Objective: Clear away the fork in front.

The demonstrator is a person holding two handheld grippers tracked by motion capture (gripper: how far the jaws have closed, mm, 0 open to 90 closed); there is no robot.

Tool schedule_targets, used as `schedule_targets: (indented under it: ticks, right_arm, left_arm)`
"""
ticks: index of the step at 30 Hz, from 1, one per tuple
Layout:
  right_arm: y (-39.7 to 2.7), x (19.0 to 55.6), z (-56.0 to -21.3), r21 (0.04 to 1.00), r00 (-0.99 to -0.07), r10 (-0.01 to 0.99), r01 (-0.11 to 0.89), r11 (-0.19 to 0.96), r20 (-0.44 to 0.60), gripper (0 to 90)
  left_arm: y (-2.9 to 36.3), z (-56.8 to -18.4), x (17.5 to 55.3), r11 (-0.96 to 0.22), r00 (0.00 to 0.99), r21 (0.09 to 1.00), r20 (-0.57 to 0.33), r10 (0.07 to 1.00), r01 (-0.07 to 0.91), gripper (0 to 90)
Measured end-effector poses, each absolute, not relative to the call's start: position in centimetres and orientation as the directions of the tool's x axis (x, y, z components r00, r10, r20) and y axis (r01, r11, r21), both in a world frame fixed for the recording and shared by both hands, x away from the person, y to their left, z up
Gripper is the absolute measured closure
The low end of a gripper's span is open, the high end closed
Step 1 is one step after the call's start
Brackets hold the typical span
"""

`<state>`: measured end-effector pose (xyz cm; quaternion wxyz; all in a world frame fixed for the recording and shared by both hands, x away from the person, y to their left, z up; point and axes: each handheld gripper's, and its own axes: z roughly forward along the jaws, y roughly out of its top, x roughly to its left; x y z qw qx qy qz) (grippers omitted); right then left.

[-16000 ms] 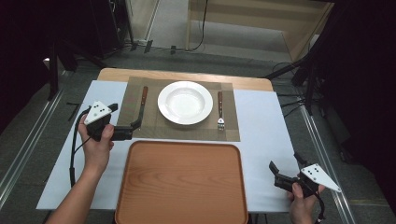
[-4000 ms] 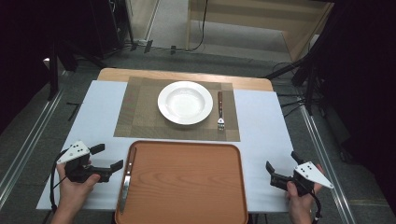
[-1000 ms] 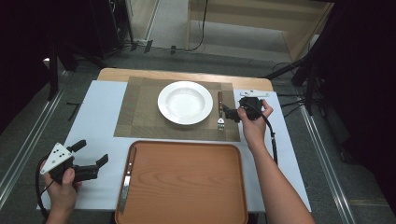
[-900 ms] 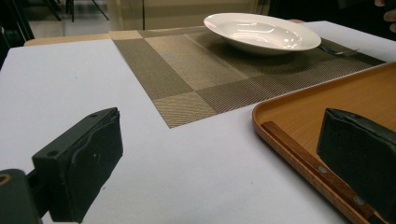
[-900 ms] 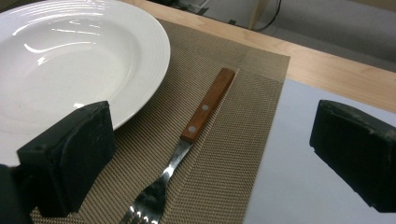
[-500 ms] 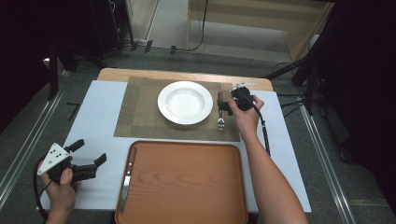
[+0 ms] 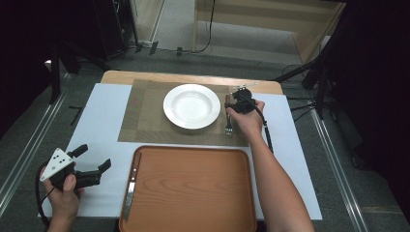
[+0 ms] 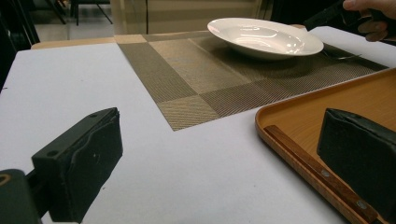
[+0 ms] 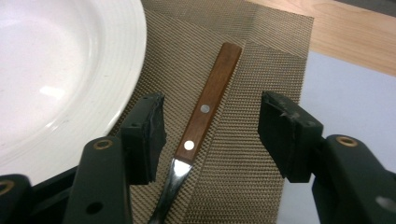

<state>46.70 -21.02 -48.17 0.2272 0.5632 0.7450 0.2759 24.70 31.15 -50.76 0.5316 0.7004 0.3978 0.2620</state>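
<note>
Two grippers at work clearing a place setting: the right gripper (image 9: pixel 208 140) straddles the wooden-handled fork (image 9: pixel 205 109) lying on the woven placemat (image 9: pixel 261 70) just right of the white plate (image 9: pixel 56 70), its jaws just closing in but pads not yet touching the handle, so the grasp step is in hand. Next move calls for closing fully on the handle, then carrying it to the wooden tray (image 7: pixel 193 193), where a knife (image 7: pixel 130 186) already lies; the left gripper (image 7: pixel 92 162) waits open beside it. White sheet (image 7: pixel 96 116) covers the table, with grey floor and dark surroundings.
</note>
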Motion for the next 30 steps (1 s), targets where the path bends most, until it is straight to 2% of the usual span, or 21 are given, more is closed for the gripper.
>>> schedule_targets:
  ticks: [2, 4, 9, 17, 26, 30]
  right_arm:
    - [-21.1, 46.9, -48.3, 0.658, -0.264, 0.964, 0.722, 0.214, -0.024, 49.4]
    - [-21.4, 47.2, -48.5, 0.640, -0.263, 0.964, 0.747, 0.180, 0.036, 54.5]
    - [-21.2, 47.8, -48.6, 0.587, -0.239, 0.967, 0.796, 0.146, 0.084, 60.6]
    - [-20.3, 48.4, -48.9, 0.524, -0.208, 0.976, 0.840, 0.142, 0.069, 61.4]
    - [-20.2, 49.0, -49.4, 0.494, -0.172, 0.983, 0.861, 0.121, 0.058, 62.1]
    - [-19.5, 48.9, -49.4, 0.491, -0.187, 0.982, 0.856, 0.163, 0.000, 64.3]
  left_arm:
    - [31.1, -50.8, 24.7, -0.119, 0.546, 0.953, -0.056, 0.836, 0.278, 0.0]
    - [31.1, -50.8, 24.7, -0.121, 0.548, 0.952, -0.055, 0.835, 0.280, 0.0]
    - [31.1, -50.8, 24.7, -0.119, 0.550, 0.952, -0.059, 0.833, 0.283, 0.0]
    - [31.0, -50.8, 24.7, -0.132, 0.555, 0.951, -0.049, 0.830, 0.280, 0.0]
    - [30.8, -50.8, 24.7, -0.146, 0.559, 0.949, -0.037, 0.828, 0.280, 0.0]
    - [30.7, -50.8, 24.7, -0.153, 0.559, 0.947, -0.033, 0.828, 0.281, 0.0]
